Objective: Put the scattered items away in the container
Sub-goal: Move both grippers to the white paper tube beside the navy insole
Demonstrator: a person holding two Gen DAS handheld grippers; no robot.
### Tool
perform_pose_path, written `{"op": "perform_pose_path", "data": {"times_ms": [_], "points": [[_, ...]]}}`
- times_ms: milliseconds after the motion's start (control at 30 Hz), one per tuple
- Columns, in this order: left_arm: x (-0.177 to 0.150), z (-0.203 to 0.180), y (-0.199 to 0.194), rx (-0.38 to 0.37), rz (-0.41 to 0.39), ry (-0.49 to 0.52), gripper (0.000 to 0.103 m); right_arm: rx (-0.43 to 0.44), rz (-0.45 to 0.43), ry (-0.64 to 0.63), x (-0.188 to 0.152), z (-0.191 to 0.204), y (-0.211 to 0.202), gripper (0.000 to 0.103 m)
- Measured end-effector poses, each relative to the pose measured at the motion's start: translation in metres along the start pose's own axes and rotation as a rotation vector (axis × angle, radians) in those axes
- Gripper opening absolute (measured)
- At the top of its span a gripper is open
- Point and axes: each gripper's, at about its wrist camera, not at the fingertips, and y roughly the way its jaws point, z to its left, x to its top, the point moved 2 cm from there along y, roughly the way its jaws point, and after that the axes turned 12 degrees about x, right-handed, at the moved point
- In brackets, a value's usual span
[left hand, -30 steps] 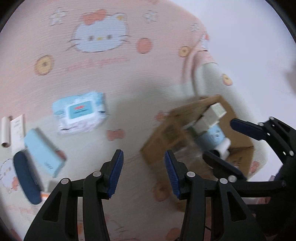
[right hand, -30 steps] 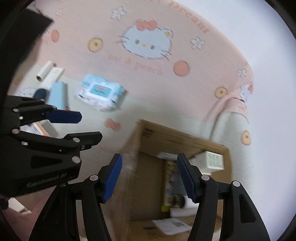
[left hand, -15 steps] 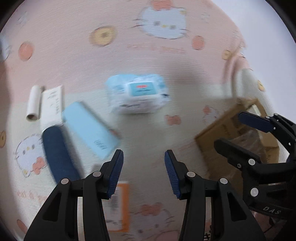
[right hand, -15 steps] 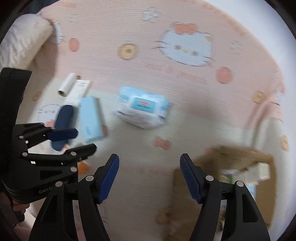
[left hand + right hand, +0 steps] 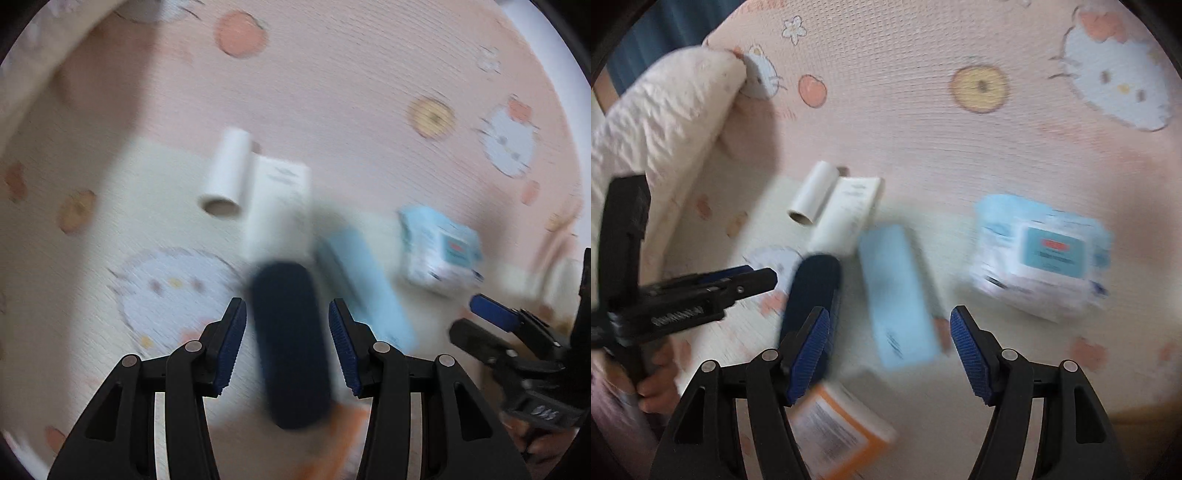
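Both tongs (image 5: 287,345) swung from box to scattered items (image 5: 899,291)

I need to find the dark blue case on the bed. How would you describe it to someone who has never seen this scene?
Look at the pink cartoon-cat bedsheet and find the cluster of small items on its pale part. The dark blue case lies at the cluster's left side, just below the white box and beside the light blue box. It alone is dark navy with rounded ends; its neighbours are pale.
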Motion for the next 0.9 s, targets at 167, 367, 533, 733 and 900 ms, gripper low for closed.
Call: {"op": "perform_pose_path", "data": {"times_ms": [167, 367, 533, 733, 900], "points": [[0.026, 0.036, 0.033, -0.067, 0.060, -0.125, 0.051, 0.074, -0.017, 0.023, 0.024, 0.005, 0.038, 0.066], [0.062, 0.066, 0.071, -0.116, 0.092, -0.254, 0.052, 0.167, -0.033, 0.023, 0.054, 0.012, 0.087, 0.067], [0.082, 0.071, 0.078, -0.127, 0.071, -0.260, 0.052, 0.170, -0.047, 0.013, 0.067, 0.012, 0.119, 0.067], [0.093, 0.068, 0.090, -0.147, 0.073, -0.245, 0.052, 0.174, -0.018, -0.042, 0.065, 0.023, 0.146, 0.066], [0.090, 0.068, 0.111, -0.201, 0.118, -0.306, 0.051, 0.258, 0.084, -0.265, 0.061, 0.041, 0.162, 0.054]]}}
